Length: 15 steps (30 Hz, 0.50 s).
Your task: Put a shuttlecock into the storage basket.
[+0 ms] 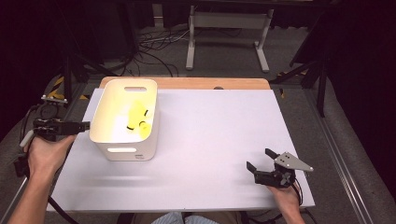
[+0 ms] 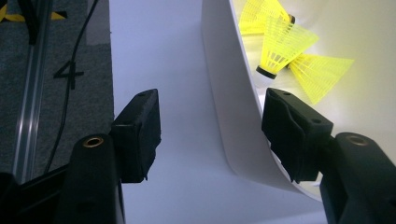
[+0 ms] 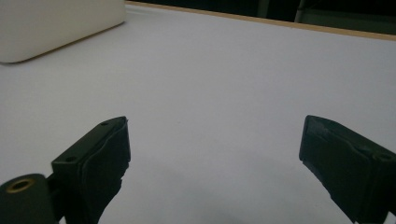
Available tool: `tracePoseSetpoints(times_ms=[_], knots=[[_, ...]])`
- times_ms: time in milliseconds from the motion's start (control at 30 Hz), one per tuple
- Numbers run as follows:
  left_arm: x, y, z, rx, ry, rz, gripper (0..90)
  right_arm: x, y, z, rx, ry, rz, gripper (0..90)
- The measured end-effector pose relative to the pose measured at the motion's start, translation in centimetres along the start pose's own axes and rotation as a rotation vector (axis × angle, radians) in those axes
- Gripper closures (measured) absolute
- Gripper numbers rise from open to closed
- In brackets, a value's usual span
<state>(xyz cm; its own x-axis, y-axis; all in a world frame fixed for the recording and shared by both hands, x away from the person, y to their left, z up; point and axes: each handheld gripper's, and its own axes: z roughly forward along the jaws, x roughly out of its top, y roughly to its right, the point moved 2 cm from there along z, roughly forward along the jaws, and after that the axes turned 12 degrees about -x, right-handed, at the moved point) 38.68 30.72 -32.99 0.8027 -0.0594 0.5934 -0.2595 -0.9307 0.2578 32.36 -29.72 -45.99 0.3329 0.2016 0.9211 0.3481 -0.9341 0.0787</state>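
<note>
The right gripper (image 3: 215, 149) has its two black jaws spread wide with nothing between them, just bare white table (image 3: 224, 84). Off near the table's far edge sits a white bin (image 3: 51, 28).

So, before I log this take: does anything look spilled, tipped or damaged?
Nothing stands out. The white plastic bin sits upright on the white table, with the yellow plastic shuttlecocks lying inside it.

A dark figure "4" is marked on the grey floor (image 2: 70, 72) beside the table, seen in the left gripper view. Nothing else can be read.
</note>
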Motion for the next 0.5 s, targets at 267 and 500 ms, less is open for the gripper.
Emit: tracePoseSetpoints(times_ms=[267,500], knots=[[-0.9,-0.5,0.0,0.006,0.022,-0.016,38.0,0.0,0.0,0.0,0.001,-0.001,0.0,9.2],[-1.7,-0.8,0.5,-0.007,0.025,-0.027,37.9,0.0,0.0,0.0,0.0,-0.001,-0.001,9.2]])
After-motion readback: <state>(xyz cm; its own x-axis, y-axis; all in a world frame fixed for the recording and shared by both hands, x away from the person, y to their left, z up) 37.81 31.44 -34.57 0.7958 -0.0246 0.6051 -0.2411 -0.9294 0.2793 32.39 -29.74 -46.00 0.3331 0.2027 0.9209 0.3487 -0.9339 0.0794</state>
